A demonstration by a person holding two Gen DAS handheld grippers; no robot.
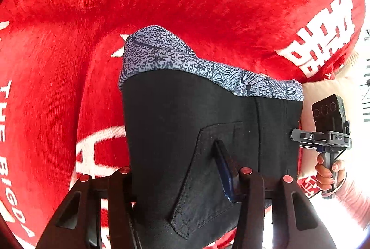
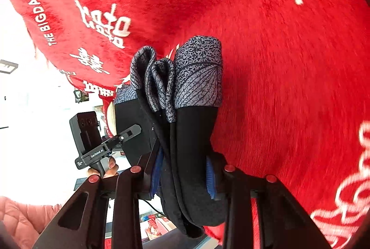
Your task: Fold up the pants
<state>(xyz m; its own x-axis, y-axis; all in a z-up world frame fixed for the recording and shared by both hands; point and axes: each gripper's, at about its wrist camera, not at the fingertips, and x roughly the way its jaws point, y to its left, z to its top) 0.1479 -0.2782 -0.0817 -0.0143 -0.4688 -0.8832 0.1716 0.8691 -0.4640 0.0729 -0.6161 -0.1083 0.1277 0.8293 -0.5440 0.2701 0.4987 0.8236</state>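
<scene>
The pants (image 1: 185, 124) are black with a grey-blue patterned waistband (image 1: 161, 52) and a back pocket. They are folded into layers and held up above the red cloth. My left gripper (image 1: 182, 182) is shut on the black fabric near the pocket. My right gripper (image 2: 182, 175) is shut on the bunched layers of the pants (image 2: 194, 133); the waistband folds (image 2: 198, 73) point away from it. The right gripper also shows at the pants' right edge in the left wrist view (image 1: 298, 135), and the left gripper in the right wrist view (image 2: 136, 131).
A red velvety cloth (image 1: 208, 6) with white lettering covers the surface beneath and also shows in the right wrist view (image 2: 277, 64). Its edge lies near the person's hands (image 1: 328, 170). Bright floor lies beyond it (image 2: 34, 110).
</scene>
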